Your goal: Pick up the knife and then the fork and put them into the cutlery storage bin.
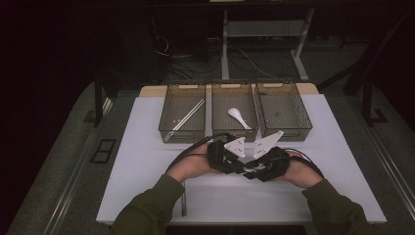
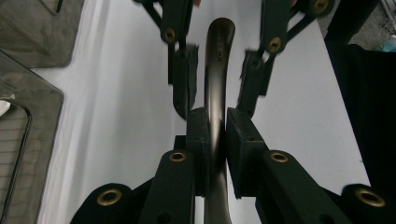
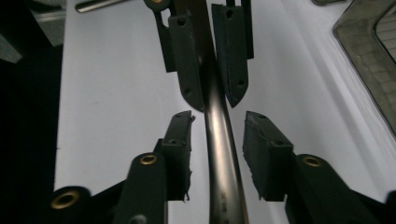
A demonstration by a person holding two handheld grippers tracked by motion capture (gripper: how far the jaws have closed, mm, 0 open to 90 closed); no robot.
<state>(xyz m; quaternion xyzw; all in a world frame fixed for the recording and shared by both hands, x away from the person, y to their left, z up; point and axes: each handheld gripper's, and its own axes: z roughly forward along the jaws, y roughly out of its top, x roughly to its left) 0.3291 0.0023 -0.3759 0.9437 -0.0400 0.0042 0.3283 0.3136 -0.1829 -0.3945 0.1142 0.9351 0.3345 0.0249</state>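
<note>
A dark, shiny metal utensil handle runs between the two grippers above the white table. My left gripper is shut on the handle, both pads pressed against it. My right gripper faces it from the other end. Its jaws stand on either side of the same handle with a small gap on each side. In the high view the left gripper and the right gripper meet tip to tip at the table's middle, held in a person's hands. The utensil's working end is hidden.
Three translucent grey bins stand in a row at the back. The left bin holds a long pale stick, the middle bin a white spoon, and the right bin shows nothing inside. A thin metal piece lies near the front edge.
</note>
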